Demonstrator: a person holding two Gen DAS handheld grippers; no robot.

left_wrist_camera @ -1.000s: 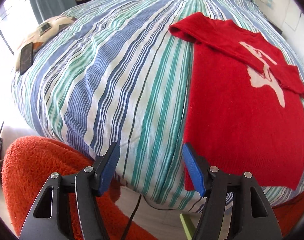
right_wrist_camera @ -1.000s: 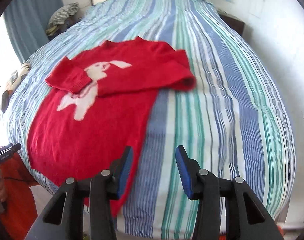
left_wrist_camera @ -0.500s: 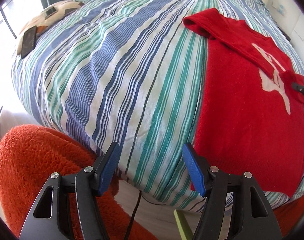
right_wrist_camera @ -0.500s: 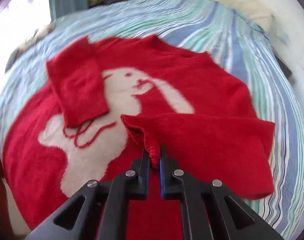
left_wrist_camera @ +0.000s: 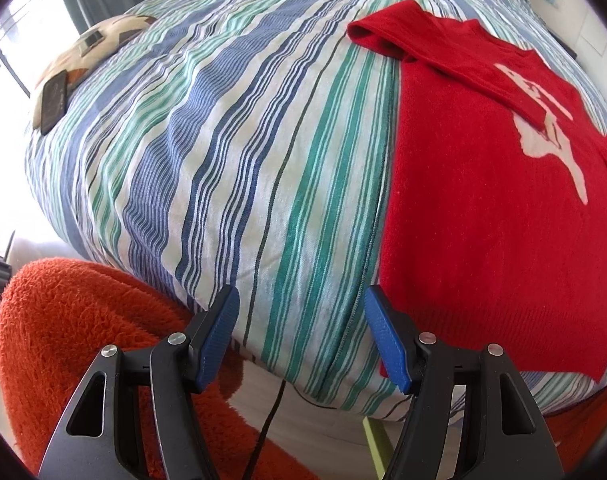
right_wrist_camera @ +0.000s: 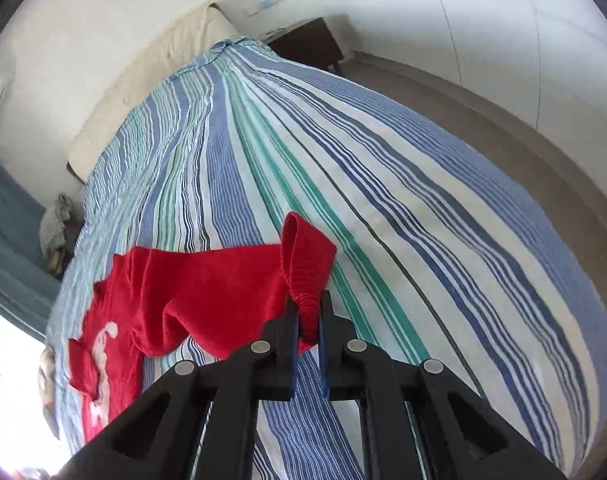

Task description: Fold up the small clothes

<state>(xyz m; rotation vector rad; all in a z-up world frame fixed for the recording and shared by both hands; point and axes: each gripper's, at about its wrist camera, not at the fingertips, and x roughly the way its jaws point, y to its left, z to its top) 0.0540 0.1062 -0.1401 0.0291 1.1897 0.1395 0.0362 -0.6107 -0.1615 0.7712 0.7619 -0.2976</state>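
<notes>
The red knit sweater (left_wrist_camera: pixel 483 216) lay on the striped bedspread (left_wrist_camera: pixel 223 152); the right gripper (right_wrist_camera: pixel 308 320) pinched its ribbed, seemingly tubular cuff (right_wrist_camera: pixel 303 264), while the left gripper (left_wrist_camera: pixel 299 336) hung wide and empty.

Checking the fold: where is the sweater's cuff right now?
In the right wrist view, the cuff sits pinched in the right gripper, lifted above the striped bedspread.

Your red sweater (left_wrist_camera: pixel 483 208) with its white animal motif lies flat at frame right; one sleeve cuff (right_wrist_camera: pixel 307 264) is lifted at centre.
</notes>
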